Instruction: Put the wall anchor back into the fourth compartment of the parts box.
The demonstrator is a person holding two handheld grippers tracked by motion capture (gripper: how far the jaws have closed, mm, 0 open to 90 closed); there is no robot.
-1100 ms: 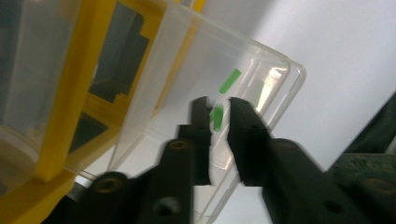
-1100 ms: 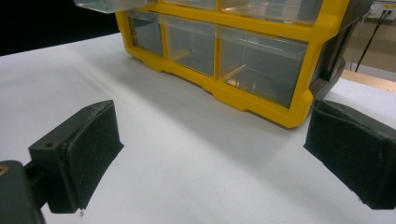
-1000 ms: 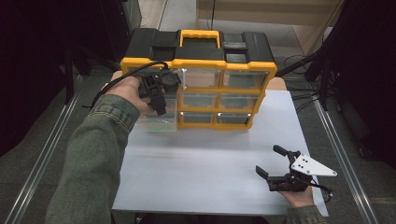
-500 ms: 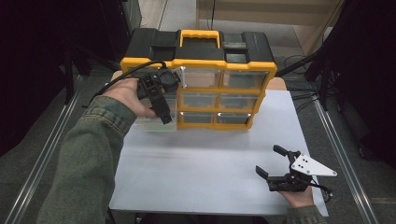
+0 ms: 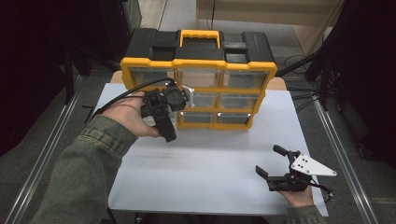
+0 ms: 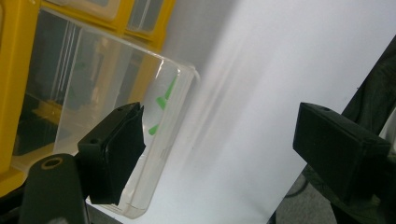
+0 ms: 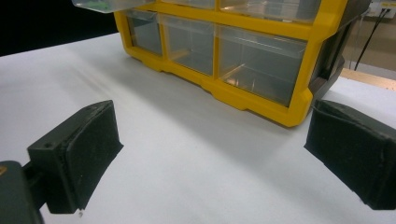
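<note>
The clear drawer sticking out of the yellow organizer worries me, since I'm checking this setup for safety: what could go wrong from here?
1. The clear drawer is pulled well out of the yellow organizer; it could slide free and drop.
2. The open left gripper hangs right beside it; a stray move might knock it.
3. The small green parts inside could spill.

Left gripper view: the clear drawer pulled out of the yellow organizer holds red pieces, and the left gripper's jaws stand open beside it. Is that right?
Not quite. In the left gripper view the pieces inside the clear drawer are green, not red. The rest holds: the drawer is pulled out of the yellow organizer, and the left gripper stands open beside it, its jaws having just opened, with nothing clamped between them.
</note>
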